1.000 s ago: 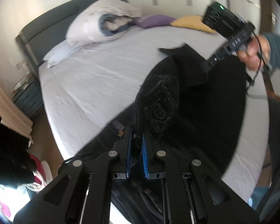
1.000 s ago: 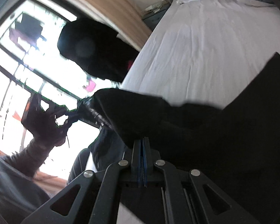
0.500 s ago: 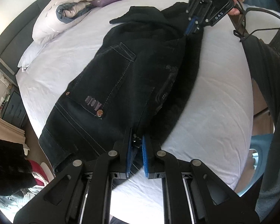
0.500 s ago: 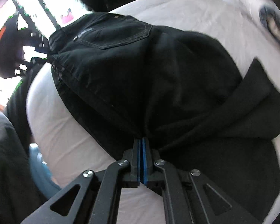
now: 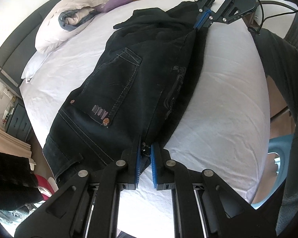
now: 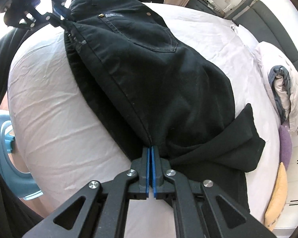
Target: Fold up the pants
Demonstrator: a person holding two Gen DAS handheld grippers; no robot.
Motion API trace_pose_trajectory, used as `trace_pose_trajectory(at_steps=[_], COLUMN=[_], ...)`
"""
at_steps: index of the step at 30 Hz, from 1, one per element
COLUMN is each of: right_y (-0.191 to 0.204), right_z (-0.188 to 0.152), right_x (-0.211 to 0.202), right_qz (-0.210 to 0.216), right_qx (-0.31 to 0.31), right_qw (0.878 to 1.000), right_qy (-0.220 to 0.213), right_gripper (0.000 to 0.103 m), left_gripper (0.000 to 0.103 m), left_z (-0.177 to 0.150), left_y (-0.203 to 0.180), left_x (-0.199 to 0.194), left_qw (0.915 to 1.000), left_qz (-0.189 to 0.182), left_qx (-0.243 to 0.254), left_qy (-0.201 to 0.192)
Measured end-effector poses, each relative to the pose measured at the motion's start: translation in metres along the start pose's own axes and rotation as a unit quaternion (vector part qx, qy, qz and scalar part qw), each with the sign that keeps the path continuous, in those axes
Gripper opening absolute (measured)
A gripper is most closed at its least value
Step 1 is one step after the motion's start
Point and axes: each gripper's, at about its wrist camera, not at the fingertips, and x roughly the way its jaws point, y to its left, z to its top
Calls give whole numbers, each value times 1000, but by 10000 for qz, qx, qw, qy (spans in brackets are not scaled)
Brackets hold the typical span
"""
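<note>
The bed [image 5: 218, 103] is carrying the black pants [image 5: 129, 83], which are lying soft and heavy. Your left gripper [image 5: 145, 154] is pinching the waistband while your right gripper [image 6: 150, 158] is clamping the seam edge.

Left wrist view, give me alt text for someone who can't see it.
Black pants lie stretched across a white bed, pinched at the waist by the left gripper and at the far end by the right gripper. Pillows sit near the headboard.

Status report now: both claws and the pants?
Left claw shut on pants waistband. Right claw shut on leg end. Pants lying on bed. Nothing in the way.
</note>
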Motion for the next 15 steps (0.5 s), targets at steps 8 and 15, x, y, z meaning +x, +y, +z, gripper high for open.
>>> trace_pose_trajectory(at_steps=[8,15], right_y=[16,23], right_z=[-13,-16], right_x=[-2,9], right_qz=[-69,-226], right_qx=[-100,-162], right_qw=[9999,9995], right_qy=[91,133], right_gripper=[3,5], left_gripper=[9,18], left_z=[-5,-1], left_y=[1,21], left_x=[15,20], left_qw=[9999,9985], left_qz=[-38,-300], left_qx=[89,-389], left_qy=[77,257])
